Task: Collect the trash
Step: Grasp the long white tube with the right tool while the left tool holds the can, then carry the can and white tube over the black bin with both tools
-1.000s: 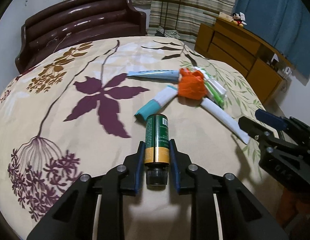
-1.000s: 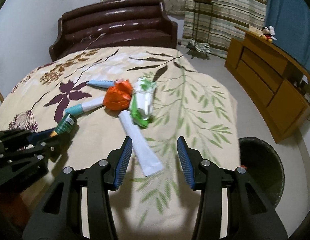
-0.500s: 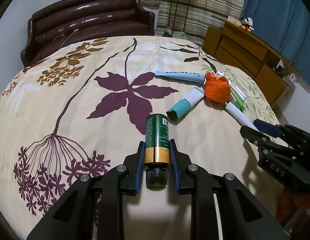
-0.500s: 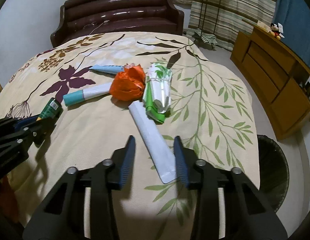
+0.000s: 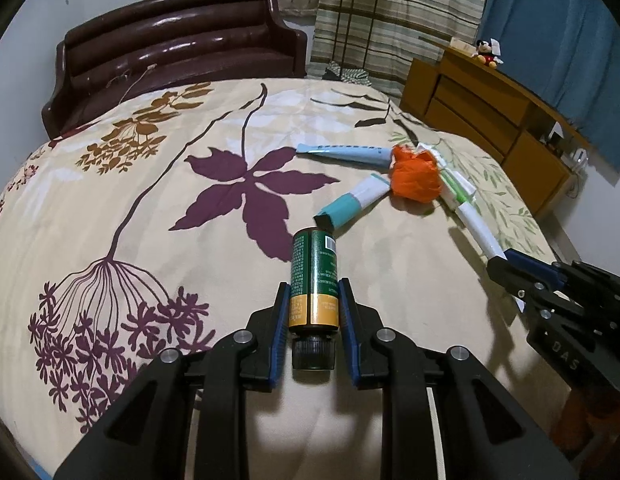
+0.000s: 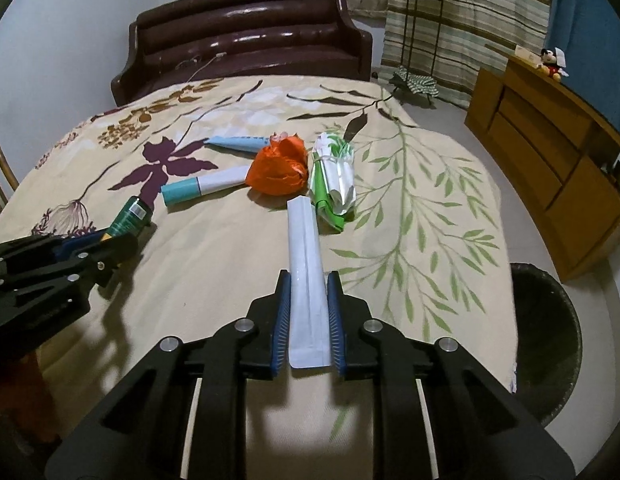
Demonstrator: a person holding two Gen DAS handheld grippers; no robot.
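Spreading under everything is the bed [image 6: 230, 272] with its leaf-print cover, and off its right edge, down on the floor, you have the dark bin [image 6: 543, 344], which sits on your right gripper's side and well apart from your left one. Between those, in the middle of the cover, the remaining trash lies in a loose cluster: an orange crumpled bag [image 6: 278, 170], a green-and-white packet [image 6: 334, 184] just beside it, a teal-and-white tube [image 6: 204, 186] and a pale blue tube [image 6: 240, 145] beyond. Your right gripper [image 6: 308, 316] has its jaws closed against the sides of the long white pouch [image 6: 306, 256]; the pouch's long axis runs straight ahead along the fingers, its near end between the pads and its far end pointing at the orange bag, resting on the cover. Your left gripper [image 5: 313, 322] is clamped on the green bottle [image 5: 314, 280], cap toward you, base pointing ahead at the teal tube and close to it. Since the bin lies to the right of both tools, the right hand looks the nearer one to drop first; swinging the pouch rightward should carry it over the bed's edge, though its free far end may sag or drag across the cover.
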